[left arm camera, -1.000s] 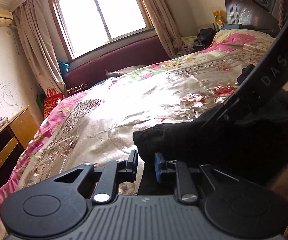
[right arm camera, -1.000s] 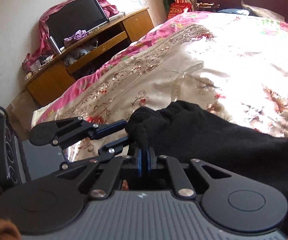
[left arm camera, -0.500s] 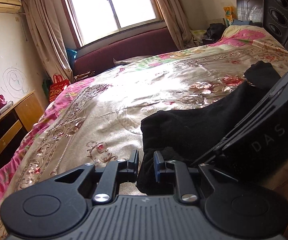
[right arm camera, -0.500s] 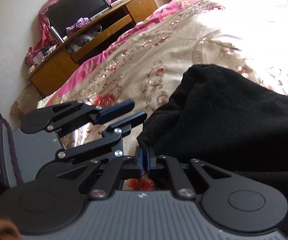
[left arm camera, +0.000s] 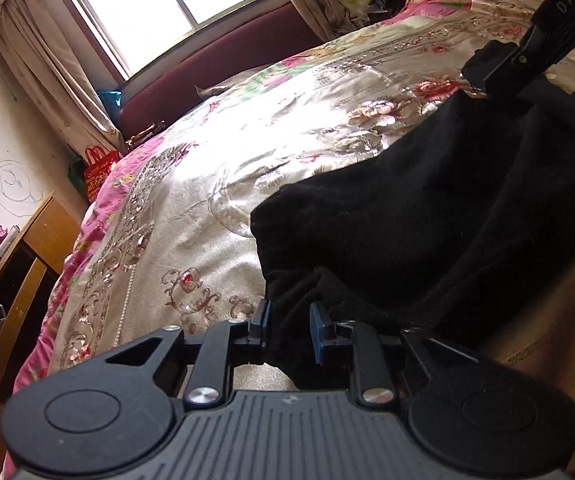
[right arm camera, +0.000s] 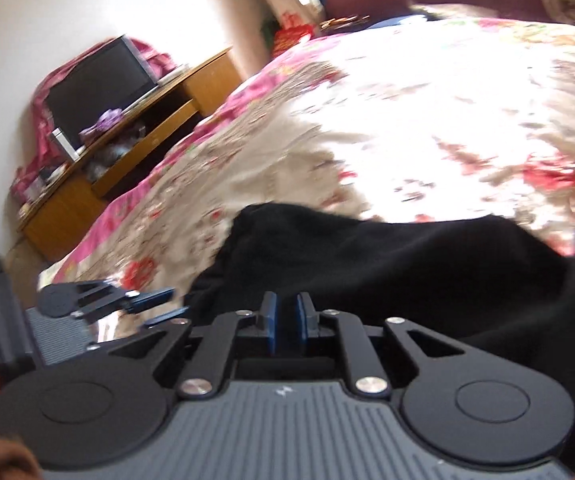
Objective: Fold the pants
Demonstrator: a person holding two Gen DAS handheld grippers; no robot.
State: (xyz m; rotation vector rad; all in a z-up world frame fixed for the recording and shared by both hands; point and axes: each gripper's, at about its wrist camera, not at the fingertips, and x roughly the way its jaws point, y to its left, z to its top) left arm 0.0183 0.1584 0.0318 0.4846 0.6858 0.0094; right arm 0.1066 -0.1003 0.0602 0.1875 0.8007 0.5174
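Observation:
The black pants (left arm camera: 427, 216) lie on the floral bedspread (left arm camera: 247, 128), also showing in the right wrist view (right arm camera: 387, 256). My left gripper (left arm camera: 290, 326) has its jaws a little apart with a bunched edge of the black fabric between them. My right gripper (right arm camera: 285, 326) has its jaws slightly apart; black fabric lies just beyond them, and none is clearly pinched. The left gripper also shows at the lower left of the right wrist view (right arm camera: 155, 306). The right gripper's body crosses the upper right of the left wrist view (left arm camera: 559, 32).
A wooden TV stand (right arm camera: 135, 128) with a dark screen (right arm camera: 95, 84) stands left of the bed. A maroon sofa (left arm camera: 223, 64) sits under the window (left arm camera: 167, 4). A red bag (left arm camera: 99, 168) stands on the floor by the curtain.
My right gripper's jaws have parted from fully shut, and it has moved back from the left gripper. My left gripper's jaws have widened a little. The pants now lie flatter.

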